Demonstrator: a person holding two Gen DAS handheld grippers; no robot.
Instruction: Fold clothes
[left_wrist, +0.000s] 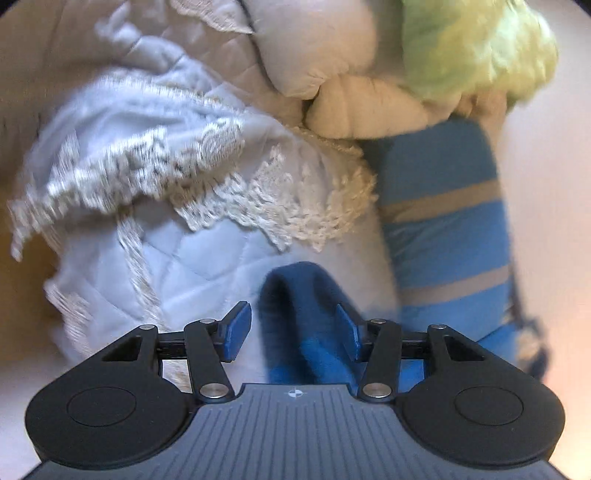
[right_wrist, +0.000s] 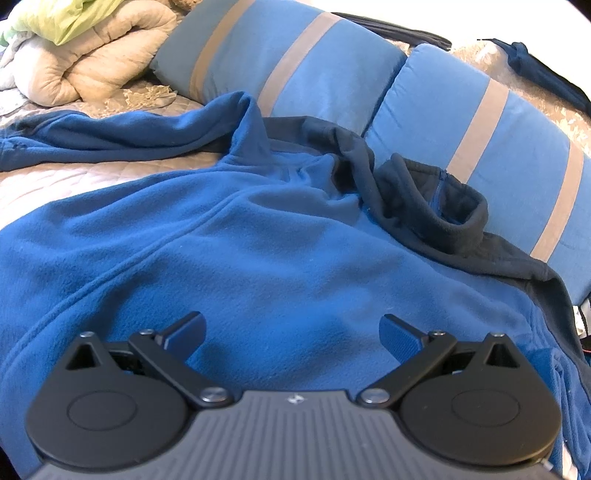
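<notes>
A blue fleece jacket (right_wrist: 236, 251) with a dark navy collar (right_wrist: 439, 218) lies spread on the bed in the right wrist view. My right gripper (right_wrist: 291, 332) is open just above its body, touching nothing. In the left wrist view, a fold of the blue fleece (left_wrist: 299, 317) stands between the fingers of my left gripper (left_wrist: 293, 328). The jaws stand apart around it and do not pinch it. The view is blurred.
Two blue pillows with tan stripes (right_wrist: 295, 55) (right_wrist: 491, 129) lie behind the jacket. A cream quilt with lace trim (left_wrist: 177, 177), a rolled beige comforter (right_wrist: 92, 62) and a light green cloth (left_wrist: 476, 48) lie at the bed's far side.
</notes>
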